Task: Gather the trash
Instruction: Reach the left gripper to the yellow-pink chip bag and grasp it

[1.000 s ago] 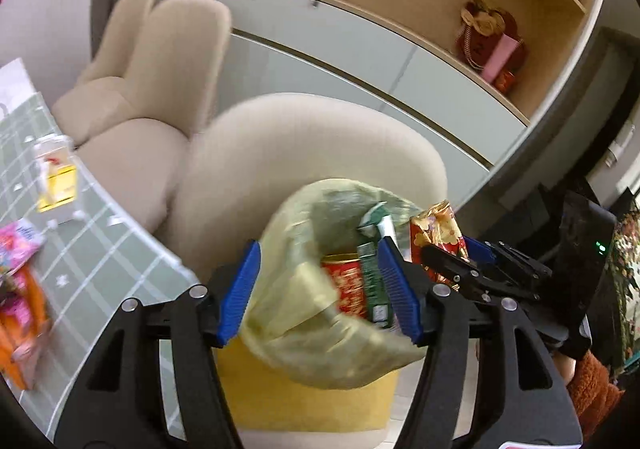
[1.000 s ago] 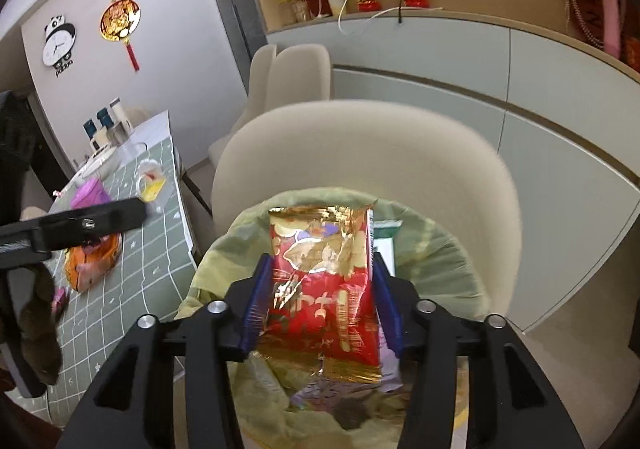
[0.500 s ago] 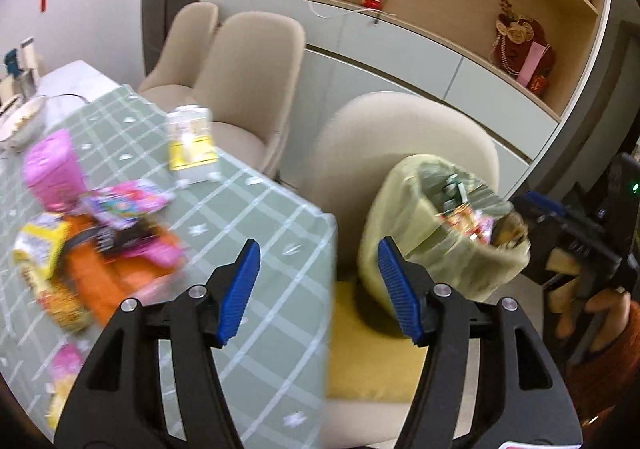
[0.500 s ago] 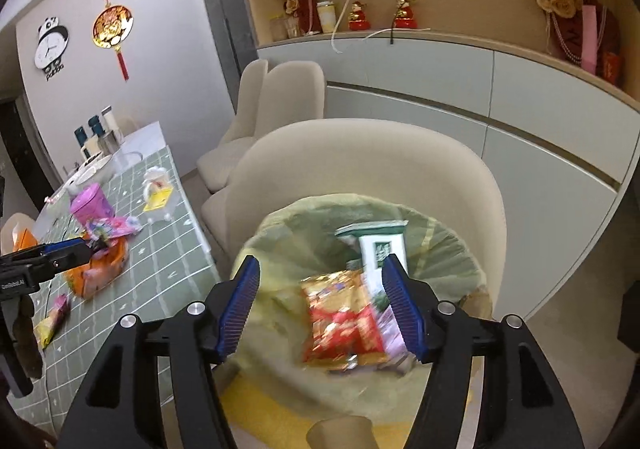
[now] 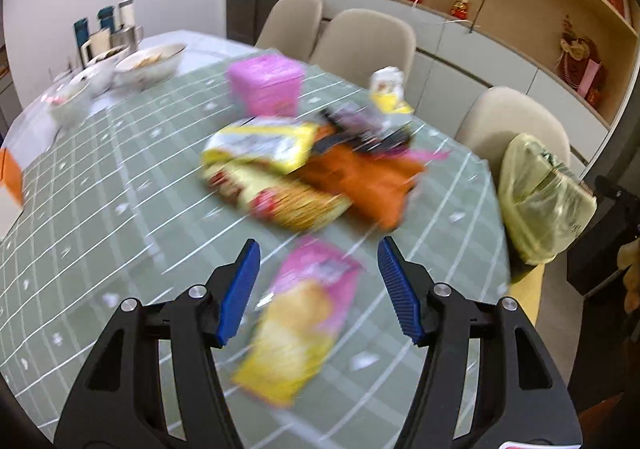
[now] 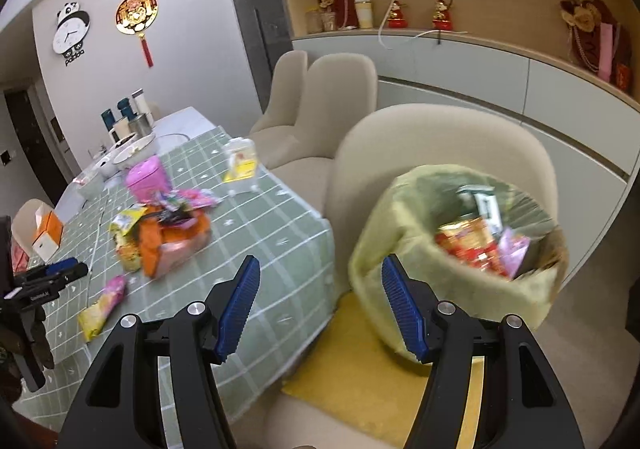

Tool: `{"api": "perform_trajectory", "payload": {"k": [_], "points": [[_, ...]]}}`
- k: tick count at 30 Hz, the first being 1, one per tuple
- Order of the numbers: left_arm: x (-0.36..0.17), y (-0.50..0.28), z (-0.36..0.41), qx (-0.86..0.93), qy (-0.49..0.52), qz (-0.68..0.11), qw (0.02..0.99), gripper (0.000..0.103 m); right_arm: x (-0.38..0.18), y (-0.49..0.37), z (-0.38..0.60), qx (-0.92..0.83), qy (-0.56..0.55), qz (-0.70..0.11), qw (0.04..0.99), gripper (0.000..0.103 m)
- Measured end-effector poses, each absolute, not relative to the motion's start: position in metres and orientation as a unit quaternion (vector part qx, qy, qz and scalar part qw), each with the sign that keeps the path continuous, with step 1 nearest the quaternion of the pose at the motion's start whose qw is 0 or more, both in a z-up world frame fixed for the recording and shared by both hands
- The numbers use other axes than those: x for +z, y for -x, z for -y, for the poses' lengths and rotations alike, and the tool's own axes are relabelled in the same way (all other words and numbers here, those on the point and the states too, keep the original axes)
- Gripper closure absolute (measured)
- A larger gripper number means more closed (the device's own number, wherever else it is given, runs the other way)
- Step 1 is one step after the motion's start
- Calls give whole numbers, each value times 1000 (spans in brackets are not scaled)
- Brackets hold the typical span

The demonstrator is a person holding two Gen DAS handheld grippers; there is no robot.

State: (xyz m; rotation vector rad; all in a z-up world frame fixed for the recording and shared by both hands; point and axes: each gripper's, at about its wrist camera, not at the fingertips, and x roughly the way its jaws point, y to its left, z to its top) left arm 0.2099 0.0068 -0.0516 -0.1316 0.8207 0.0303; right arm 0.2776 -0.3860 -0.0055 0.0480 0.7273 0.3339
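My left gripper [image 5: 318, 291] is open over the green checked table [image 5: 100, 209], nothing between its pads. Just beyond its tips lies a pink and yellow snack wrapper [image 5: 300, 325], blurred. Farther on sits a heap of wrappers [image 5: 304, 173]: yellow, orange, purple. My right gripper [image 6: 320, 305] is open and empty, above the chair seat between the table [image 6: 272, 233] and the trash bag [image 6: 404, 249]. The yellow-green bag stands on a beige chair and holds a red and gold packet [image 6: 468, 245] and a green and white carton [image 6: 486, 205]. The left gripper [image 6: 60, 273] shows at the left edge of the right wrist view.
A pink tub [image 5: 266, 89] and a small yellow-labelled bottle [image 5: 388, 91] stand behind the heap. White bowls [image 5: 150, 63] and cups sit at the table's far end. Beige chairs [image 5: 362, 37] line the far side before a white cabinet [image 6: 480, 77]. An orange box [image 6: 46, 235] lies at the left.
The right gripper opened and dropped the red and gold packet into the bag, then drew back. The left gripper swung left from the bag to over the table's wrappers.
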Motion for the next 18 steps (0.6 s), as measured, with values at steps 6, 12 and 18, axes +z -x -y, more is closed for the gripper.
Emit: {"api": "perform_trajectory", "payload": {"k": [6,12,18], "points": [[-82,-198,-25,-36,52,-434,899,45,-7,-243,339,169,-8,-358,918,43],[-108,-209,-20,-48,41,-459,886,45,-11,-209,313,159,28,-371,915,43],[-121,-218,-20,-54,64,-474,877,66,-21,-183,297,141,50,-389,909,43]]}}
